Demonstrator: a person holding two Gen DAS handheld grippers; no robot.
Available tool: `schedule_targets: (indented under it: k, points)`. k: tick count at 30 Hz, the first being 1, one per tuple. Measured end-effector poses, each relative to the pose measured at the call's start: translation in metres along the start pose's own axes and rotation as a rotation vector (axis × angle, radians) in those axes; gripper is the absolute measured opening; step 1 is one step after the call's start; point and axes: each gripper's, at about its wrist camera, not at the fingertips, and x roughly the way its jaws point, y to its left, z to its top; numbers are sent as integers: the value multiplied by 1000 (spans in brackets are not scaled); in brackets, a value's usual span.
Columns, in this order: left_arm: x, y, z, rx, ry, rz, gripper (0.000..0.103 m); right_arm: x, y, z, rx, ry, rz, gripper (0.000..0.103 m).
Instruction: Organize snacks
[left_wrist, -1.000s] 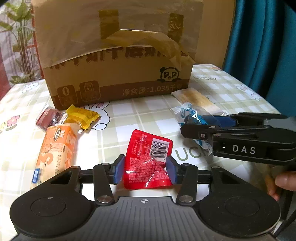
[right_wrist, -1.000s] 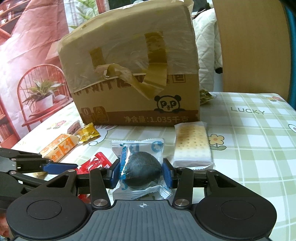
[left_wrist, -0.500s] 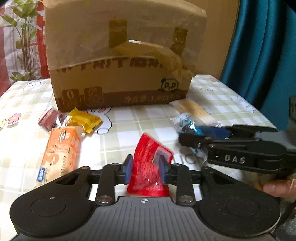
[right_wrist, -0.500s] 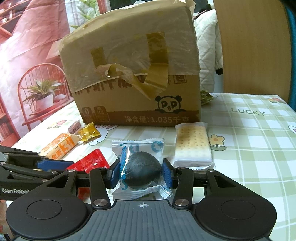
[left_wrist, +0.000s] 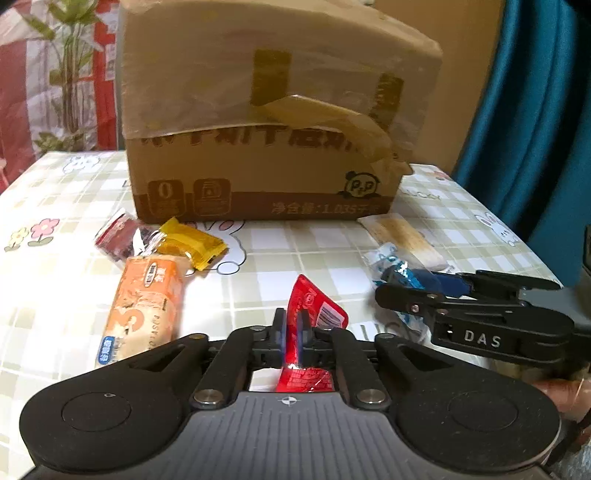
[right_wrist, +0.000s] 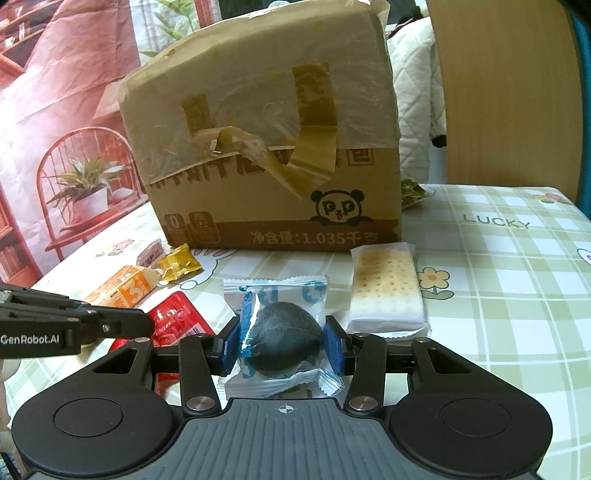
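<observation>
Matt cardboard box (right_wrist: 266, 155) under glossy tape, shiny red foil packet (left_wrist: 314, 321), clear crinkly plastic wrapper (right_wrist: 277, 321), smooth checked tablecloth (right_wrist: 498, 280)

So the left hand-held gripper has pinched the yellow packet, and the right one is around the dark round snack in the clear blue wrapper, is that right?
Not quite. The left hand-held gripper is shut on the red packet, as the left wrist view shows; the yellow packet lies untouched near the cardboard box. The rest holds: the right hand-held gripper is around the dark round snack.
</observation>
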Motion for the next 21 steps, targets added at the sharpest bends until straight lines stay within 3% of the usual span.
schedule_targets:
  k: [2, 3, 4, 11, 21]
  points:
    - [1, 4, 1, -26, 19, -16, 27, 0, -1, 0, 3, 0, 2, 43]
    - [1, 5, 1, -33, 21, -21, 47, 0, -1, 0, 5, -1, 3, 43]
    - [1, 6, 0, -36, 19, -24, 53, 0, -1, 0, 7, -1, 4, 43]
    - [9, 1, -10, -11, 87, -22, 54, 0, -1, 0, 12, 0, 9, 43]
    - [12, -22, -17, 136, 97, 11, 67, -1, -2, -1, 22, -5, 14, 43]
